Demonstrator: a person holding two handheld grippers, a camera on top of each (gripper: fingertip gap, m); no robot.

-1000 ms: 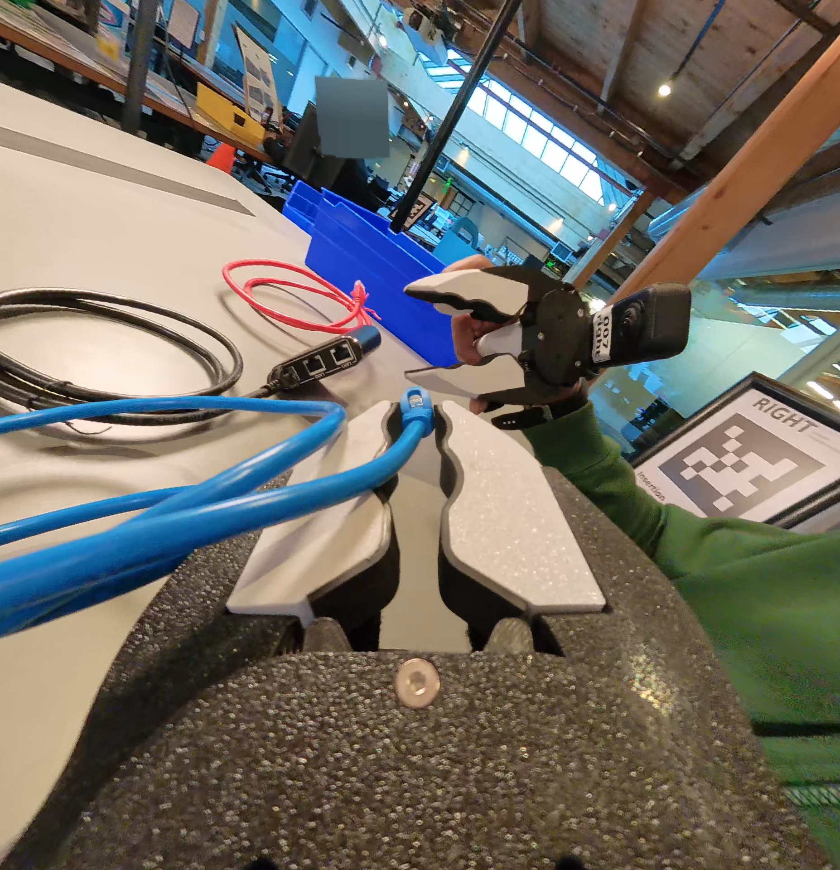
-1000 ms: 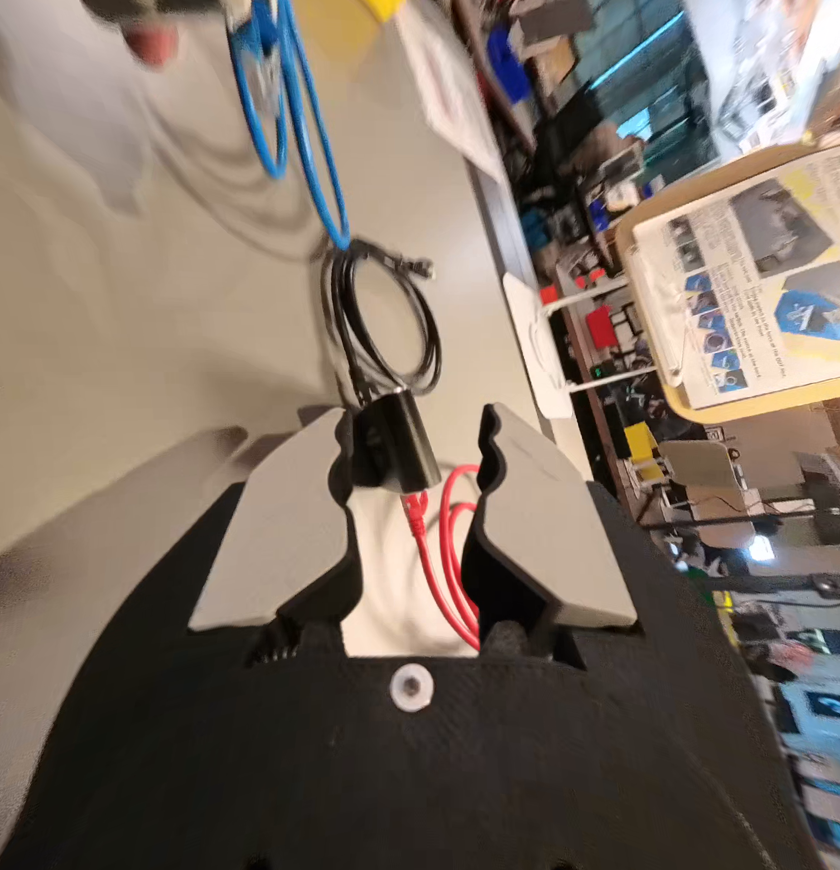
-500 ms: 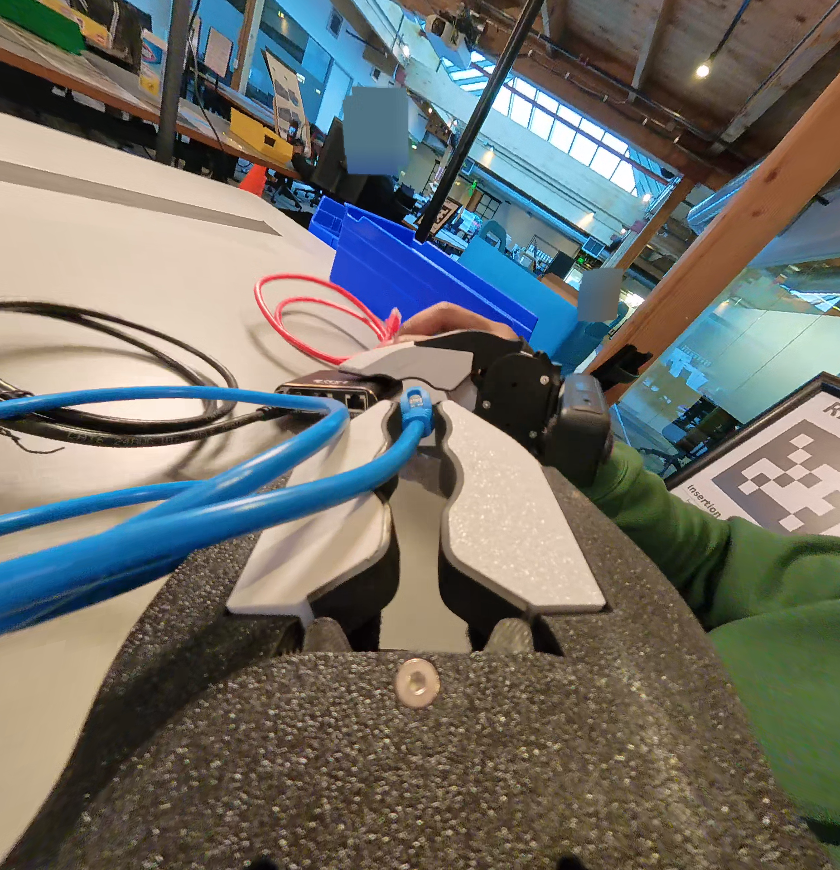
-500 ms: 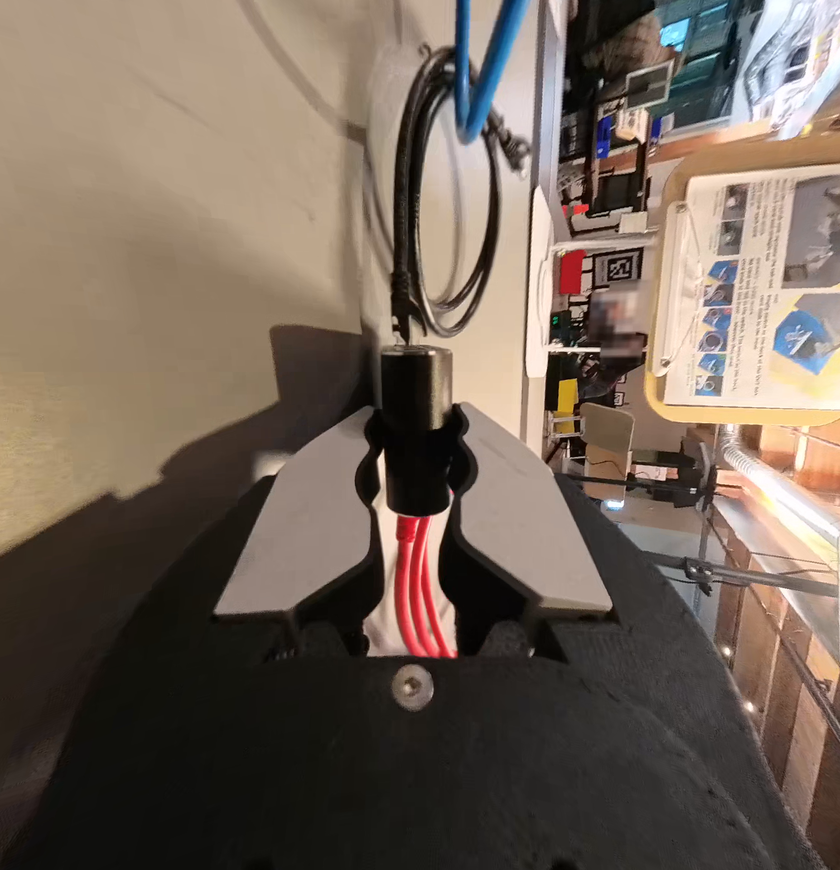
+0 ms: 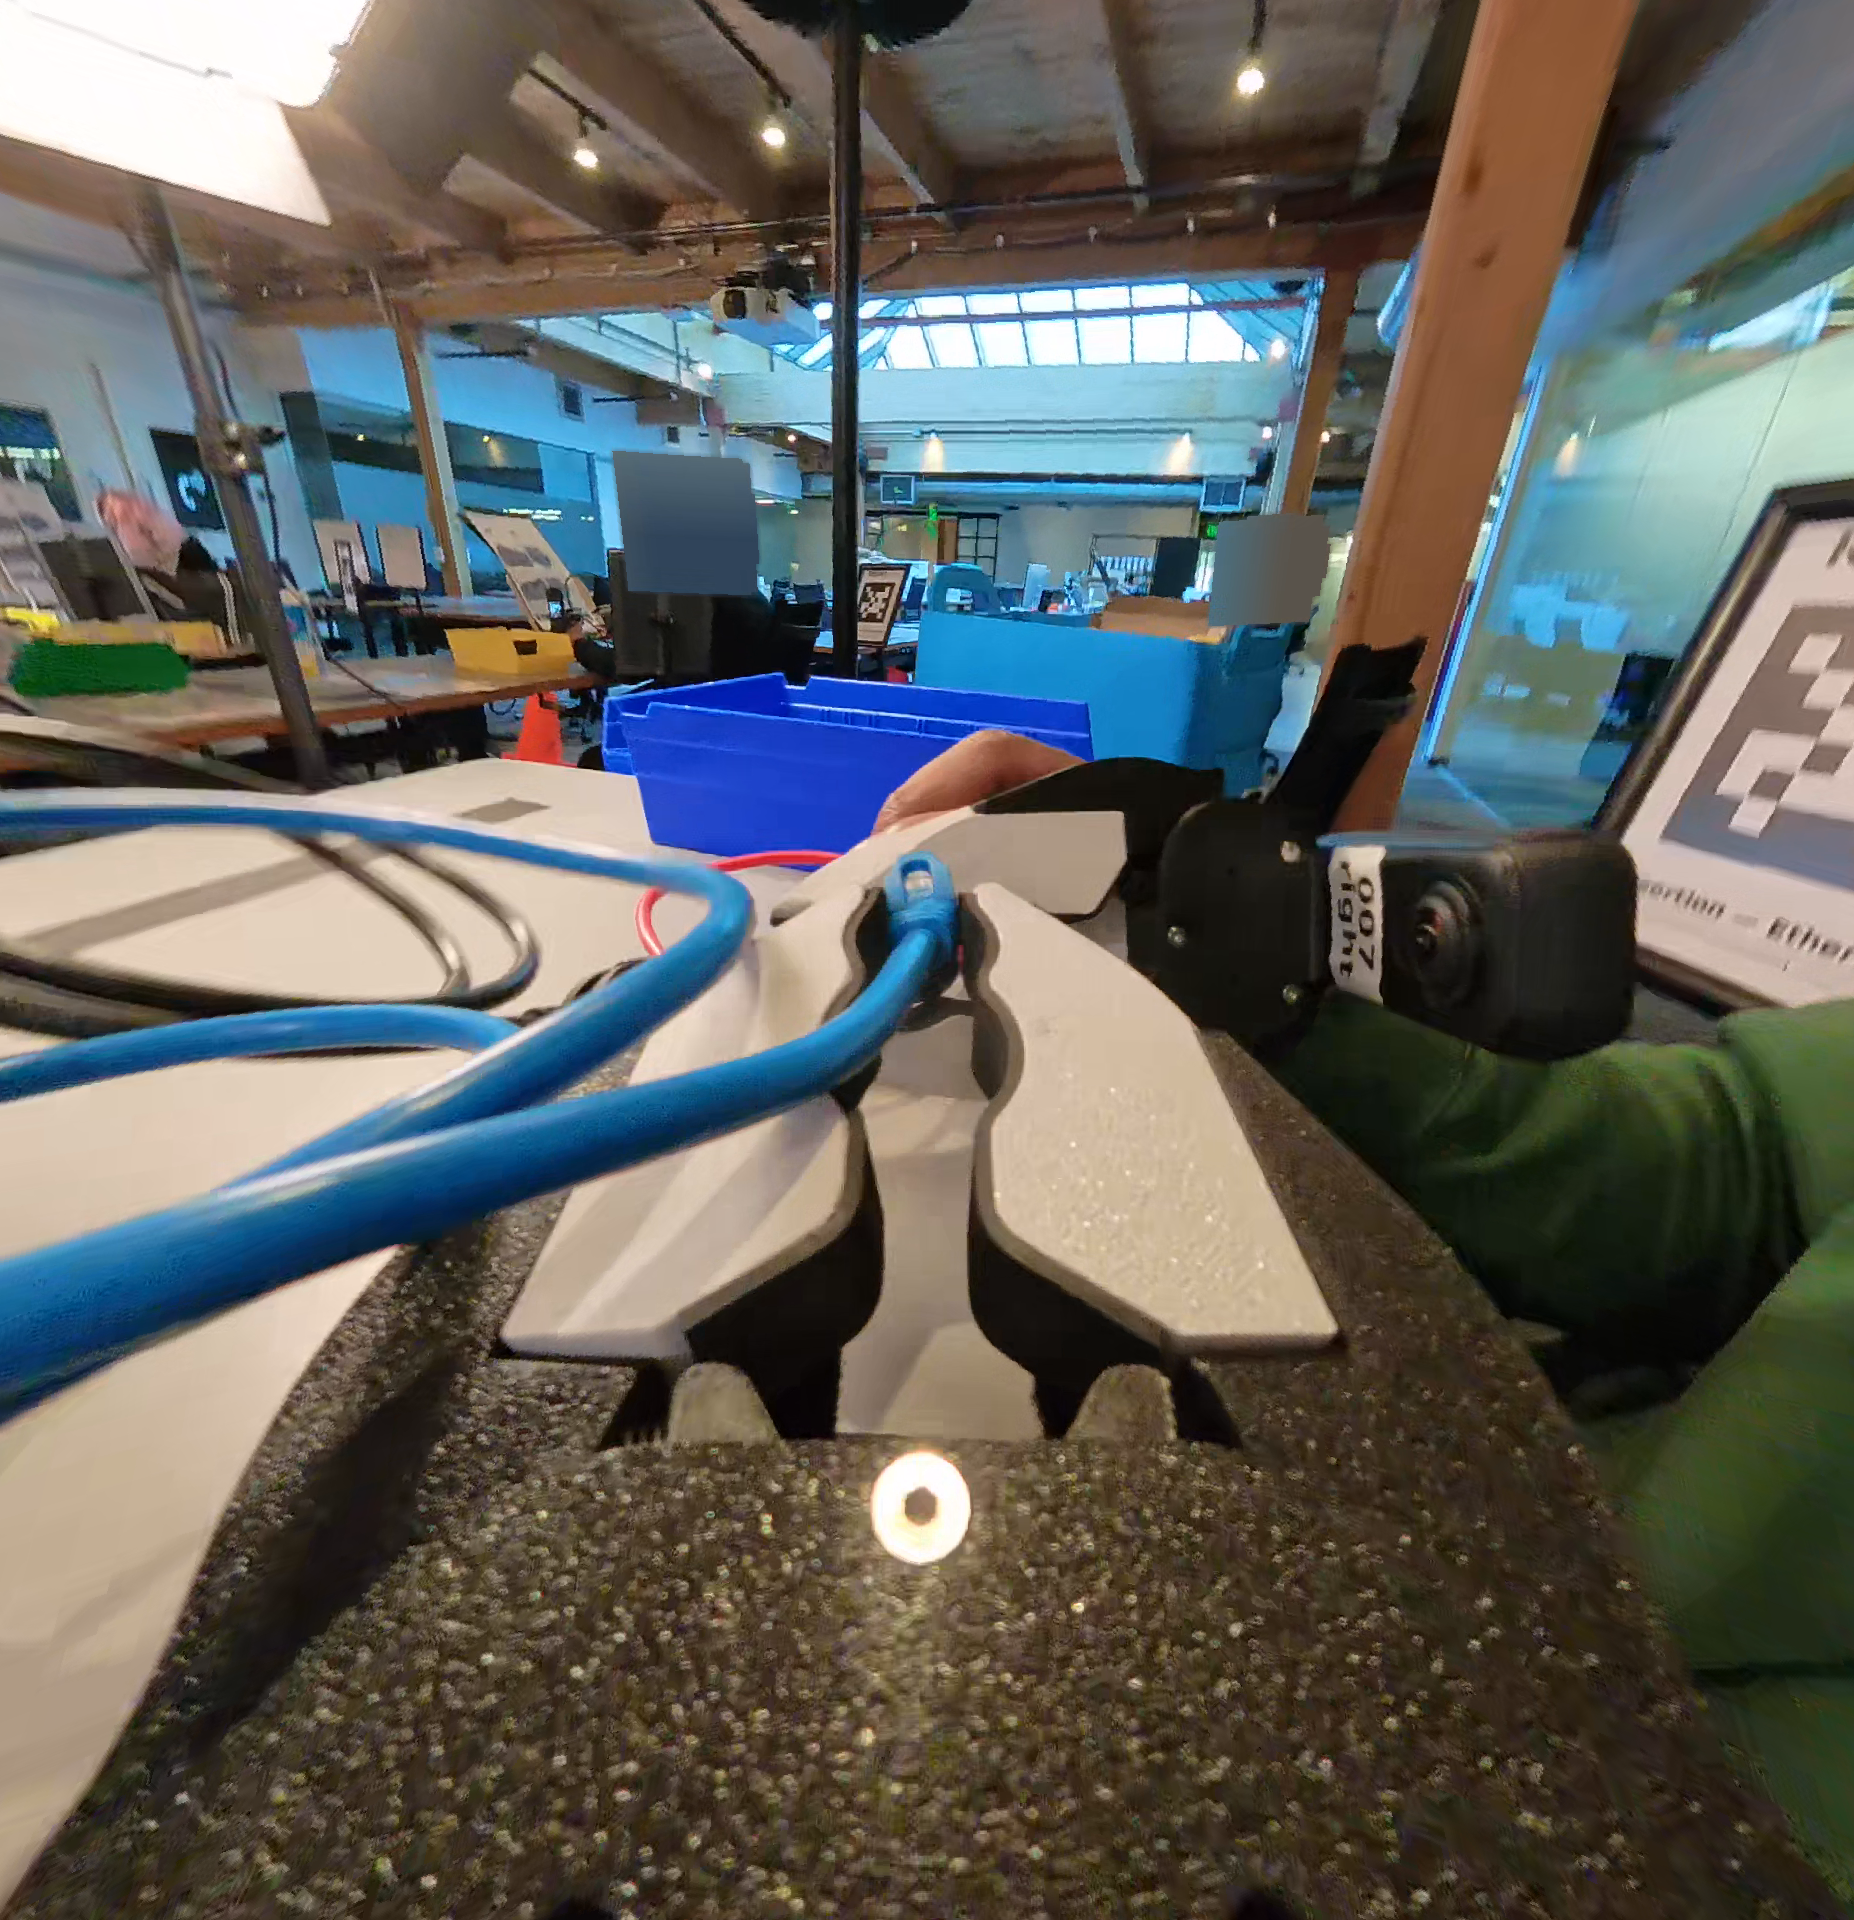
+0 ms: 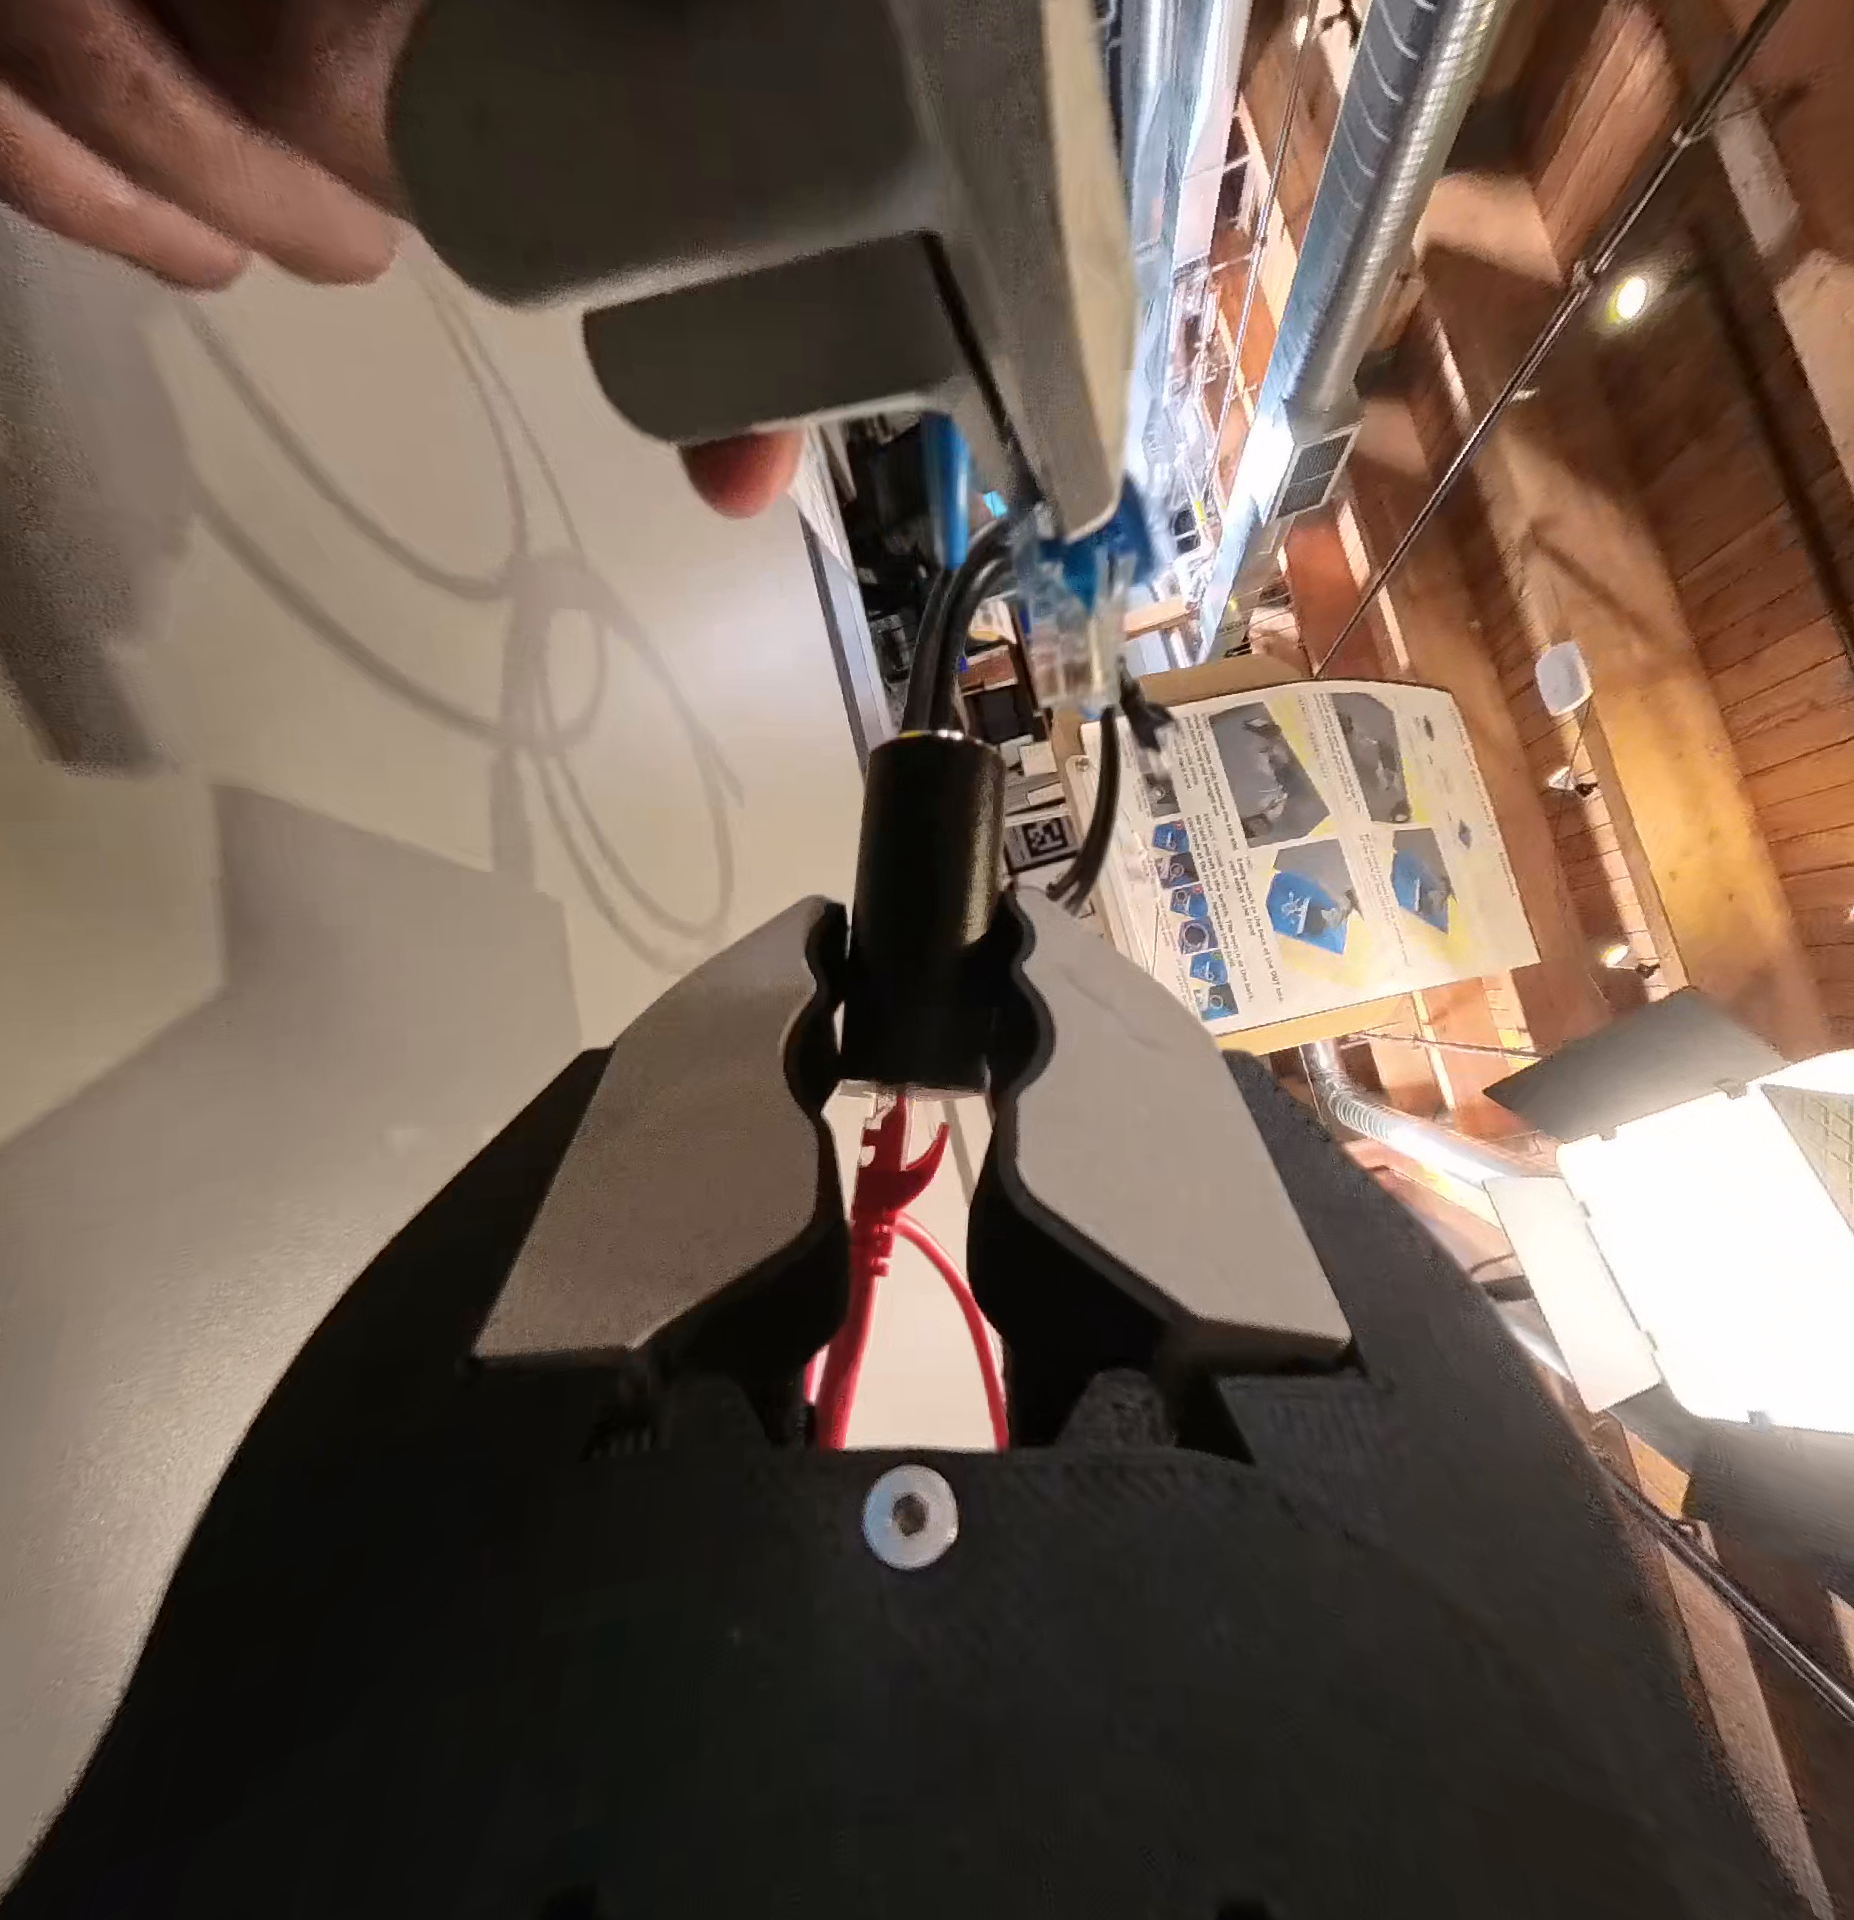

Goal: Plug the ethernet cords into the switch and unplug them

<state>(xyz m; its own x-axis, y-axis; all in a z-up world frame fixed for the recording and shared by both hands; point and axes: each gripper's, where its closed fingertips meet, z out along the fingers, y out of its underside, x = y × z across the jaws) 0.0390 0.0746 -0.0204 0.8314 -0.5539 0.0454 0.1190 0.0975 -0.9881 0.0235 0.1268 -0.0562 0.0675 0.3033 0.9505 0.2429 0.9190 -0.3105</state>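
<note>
My left gripper [image 5: 918, 940] pinches the blue cord's [image 5: 414, 1132] stiff plug; right gripper [image 6: 928, 1023] clamps the light switch [image 6: 928, 894] mid-body, just beside it.

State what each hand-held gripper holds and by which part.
The left hand-held gripper is shut on the blue ethernet cord, pinching it at its plug end. The right hand-held gripper is shut on the black switch, clamping its near end.
</note>
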